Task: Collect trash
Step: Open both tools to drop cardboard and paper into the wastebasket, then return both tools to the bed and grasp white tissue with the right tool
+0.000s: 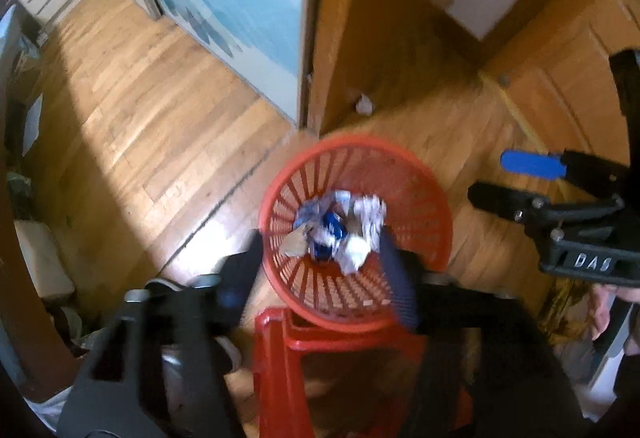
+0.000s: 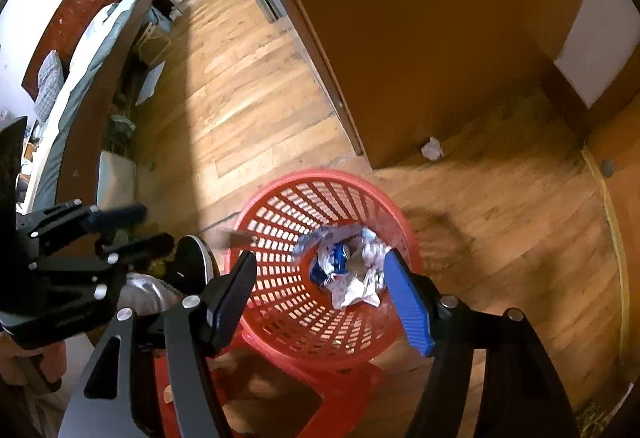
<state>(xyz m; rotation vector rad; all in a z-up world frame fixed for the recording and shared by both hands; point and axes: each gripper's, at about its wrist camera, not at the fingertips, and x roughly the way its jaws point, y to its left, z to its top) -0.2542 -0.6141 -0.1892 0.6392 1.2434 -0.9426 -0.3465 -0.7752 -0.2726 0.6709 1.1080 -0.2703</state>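
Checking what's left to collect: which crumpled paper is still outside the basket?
The small white wad on the floor by the door; the other papers lie inside the red basket.

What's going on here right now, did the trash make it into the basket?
A person holds both grippers over the red basket, which sits on a red stool. The left gripper and right gripper are both open and empty. Crumpled wrappers and paper lie at the basket's bottom. One crumpled paper ball remains on the floor by the door.
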